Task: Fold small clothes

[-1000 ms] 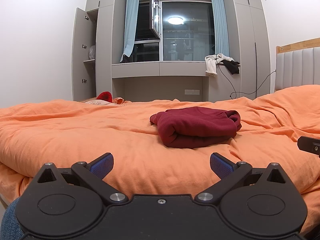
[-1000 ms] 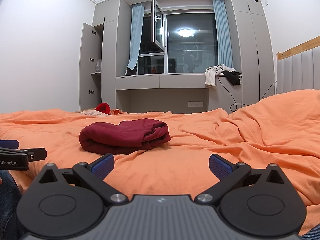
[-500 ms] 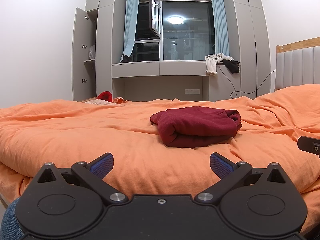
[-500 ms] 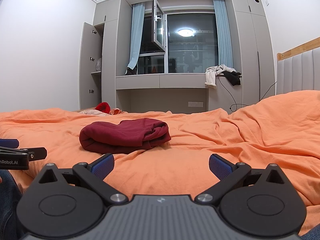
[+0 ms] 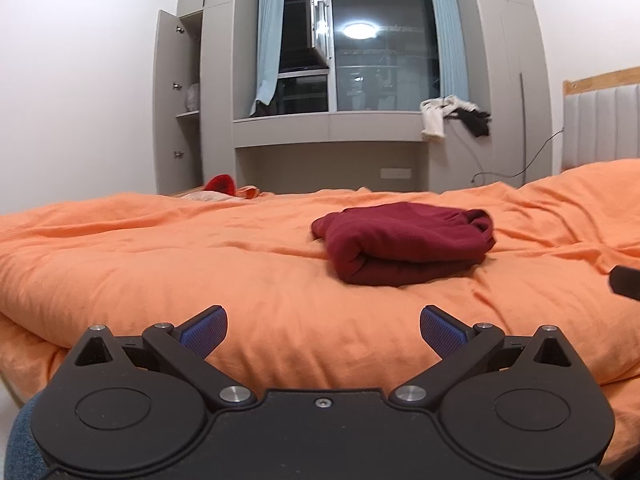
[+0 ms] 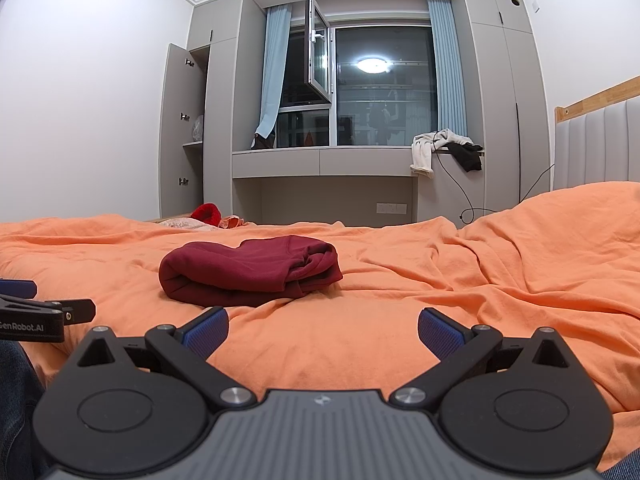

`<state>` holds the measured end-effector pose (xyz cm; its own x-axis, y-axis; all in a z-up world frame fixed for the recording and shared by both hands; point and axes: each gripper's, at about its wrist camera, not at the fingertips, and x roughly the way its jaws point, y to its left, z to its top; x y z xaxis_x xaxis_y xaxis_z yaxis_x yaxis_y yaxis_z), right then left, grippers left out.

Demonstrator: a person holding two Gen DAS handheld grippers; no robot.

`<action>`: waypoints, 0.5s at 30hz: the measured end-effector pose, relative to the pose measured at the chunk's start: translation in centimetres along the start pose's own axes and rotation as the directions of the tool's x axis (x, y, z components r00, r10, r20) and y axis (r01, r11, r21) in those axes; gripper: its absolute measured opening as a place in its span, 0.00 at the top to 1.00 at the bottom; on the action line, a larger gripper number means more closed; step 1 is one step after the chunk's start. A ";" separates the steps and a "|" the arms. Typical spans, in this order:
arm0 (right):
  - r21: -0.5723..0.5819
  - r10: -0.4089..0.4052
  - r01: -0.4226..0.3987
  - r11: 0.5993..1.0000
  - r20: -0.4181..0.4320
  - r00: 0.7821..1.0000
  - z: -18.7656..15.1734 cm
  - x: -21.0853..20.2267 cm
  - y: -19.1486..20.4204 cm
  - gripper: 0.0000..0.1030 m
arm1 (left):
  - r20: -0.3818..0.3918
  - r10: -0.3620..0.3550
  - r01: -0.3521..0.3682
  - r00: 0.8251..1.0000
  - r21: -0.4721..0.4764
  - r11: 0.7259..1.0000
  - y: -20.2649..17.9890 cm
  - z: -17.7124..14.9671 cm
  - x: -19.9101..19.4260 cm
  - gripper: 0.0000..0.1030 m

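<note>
A folded dark-red knit garment [image 5: 404, 246] lies near the middle of the orange quilted bedspread [image 5: 160, 256], its long axis running left to right across both views, rolled fold edge at the left and layered open ends at the right. The left gripper [image 5: 323, 330] hangs low over the near edge of the bed, jaws spread wide, holding nothing. The right gripper [image 6: 323, 330] is likewise wide apart and empty, well short of the garment.
</note>
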<state>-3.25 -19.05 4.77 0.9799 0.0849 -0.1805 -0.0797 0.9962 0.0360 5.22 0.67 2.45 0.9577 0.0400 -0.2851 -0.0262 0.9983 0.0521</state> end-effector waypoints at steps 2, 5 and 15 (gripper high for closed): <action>0.001 0.000 0.000 1.000 0.000 1.000 0.0 0.0 0.0 0.00 | -0.007 -0.008 0.008 1.000 -0.004 1.000 0.1 -0.1 0.0 0.00; 0.000 0.000 0.000 1.000 0.000 1.000 0.0 0.0 0.1 0.00 | -0.009 -0.015 0.015 1.000 -0.012 1.000 0.2 0.0 -0.2 0.00; -0.001 0.000 0.000 1.000 0.000 1.000 0.0 0.0 0.0 0.00 | -0.017 -0.017 0.017 1.000 -0.011 1.000 0.4 0.0 -0.3 0.00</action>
<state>-3.27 -19.02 4.80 0.9799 0.0846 -0.1805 -0.0796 0.9962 0.0349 4.97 1.04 2.56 0.9529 0.0240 -0.3022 -0.0135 0.9992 0.0368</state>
